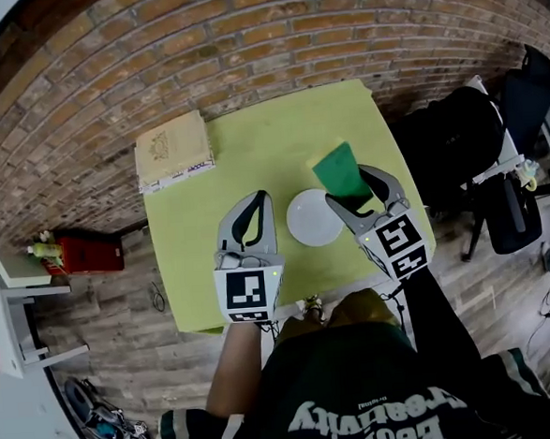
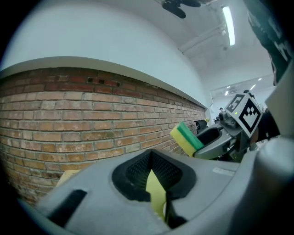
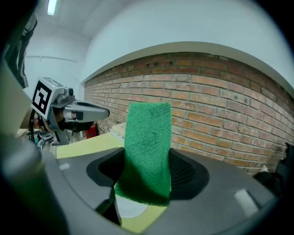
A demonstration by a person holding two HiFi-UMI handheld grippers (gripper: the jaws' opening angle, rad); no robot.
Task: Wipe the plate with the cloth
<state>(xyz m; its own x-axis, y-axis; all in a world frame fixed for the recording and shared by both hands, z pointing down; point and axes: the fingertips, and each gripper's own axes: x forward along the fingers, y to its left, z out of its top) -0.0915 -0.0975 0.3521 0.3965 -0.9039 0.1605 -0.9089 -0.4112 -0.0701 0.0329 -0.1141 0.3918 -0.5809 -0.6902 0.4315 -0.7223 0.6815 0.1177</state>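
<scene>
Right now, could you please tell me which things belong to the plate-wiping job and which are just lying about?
Job in hand:
white plate
green sponge cloth, clamped in the right gripper
left gripper, shut and empty, beside the plate

Lying about:
tan box at the table's far corner
red box on the floor
black chair

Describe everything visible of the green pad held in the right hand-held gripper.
The green pad is a rectangular sponge: a rough green scouring face on a yellow foam layer, which the left gripper view shows. The right hand-held gripper clamps one end between both jaws, so it sticks out beyond them, tilted. It hangs near the white plate, not visibly touching it.
</scene>
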